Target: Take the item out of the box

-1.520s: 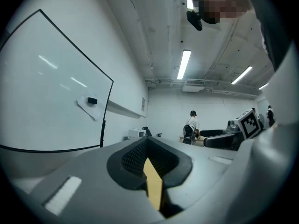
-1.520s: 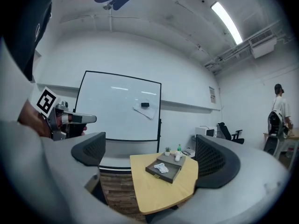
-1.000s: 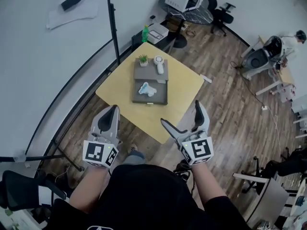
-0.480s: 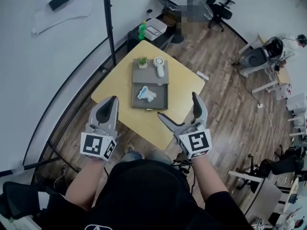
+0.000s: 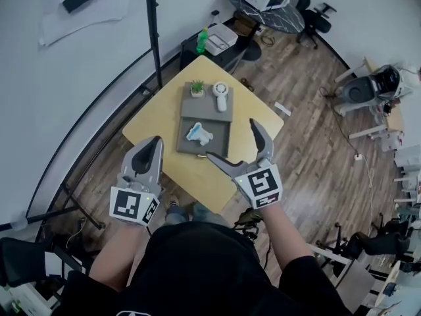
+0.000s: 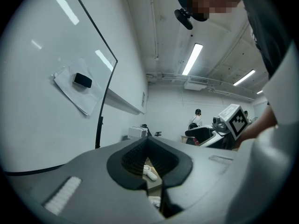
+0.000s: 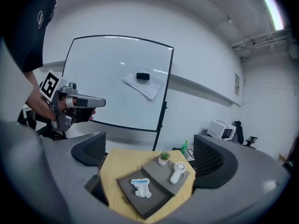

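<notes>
The person's left gripper (image 5: 155, 141) hovers off the near-left edge of the square yellow table (image 5: 154, 127), its jaws pressed together on nothing. Nothing has been taken out yet. The small white-and-blue padded item (image 5: 198, 133) lies in the pulled-out drawer (image 5: 221, 129) of the flat grey box (image 5: 205, 108), touched by neither tool. It lies flat, its long axis slanting across the drawer, but I can't tell which end is which from here. A potted green plant (image 5: 197, 86) and a white handheld fan (image 5: 220, 93) sit on the box top. The right gripper (image 5: 231, 140) hangs near the drawer's front, fingers spread wide and empty. Reaching, gripping and lifting all remain, I'd say.
</notes>
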### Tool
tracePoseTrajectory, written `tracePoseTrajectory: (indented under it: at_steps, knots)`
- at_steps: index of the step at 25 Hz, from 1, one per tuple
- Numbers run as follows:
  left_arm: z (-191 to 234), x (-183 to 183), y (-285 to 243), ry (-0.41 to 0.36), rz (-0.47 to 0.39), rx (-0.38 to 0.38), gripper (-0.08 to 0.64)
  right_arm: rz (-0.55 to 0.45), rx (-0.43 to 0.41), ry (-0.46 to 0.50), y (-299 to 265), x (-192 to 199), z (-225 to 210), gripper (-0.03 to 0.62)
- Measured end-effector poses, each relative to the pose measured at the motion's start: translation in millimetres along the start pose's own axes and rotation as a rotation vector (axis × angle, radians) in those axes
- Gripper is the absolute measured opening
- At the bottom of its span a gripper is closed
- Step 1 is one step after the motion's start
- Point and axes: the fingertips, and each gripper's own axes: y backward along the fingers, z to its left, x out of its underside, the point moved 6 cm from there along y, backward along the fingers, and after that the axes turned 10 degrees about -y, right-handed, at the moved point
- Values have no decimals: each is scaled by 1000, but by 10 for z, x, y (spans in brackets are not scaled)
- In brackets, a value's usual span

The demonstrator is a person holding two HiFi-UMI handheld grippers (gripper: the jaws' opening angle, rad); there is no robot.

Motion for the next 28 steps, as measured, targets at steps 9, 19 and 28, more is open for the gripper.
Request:
tracePoseTrajectory:
  at_steps: [9, 19, 28]
  knots:
    - [31, 209, -145, 6, 8, -48, 0, 203, -107, 98, -658, 285, -188, 594]
    - [100, 427, -311, 35, 33, -83, 0, 428, -199, 170, -1329, 858, -338, 591]
    - [139, 587, -387, 59, 56, -104, 0, 596, -268, 188, -1785, 1424, -356, 589]
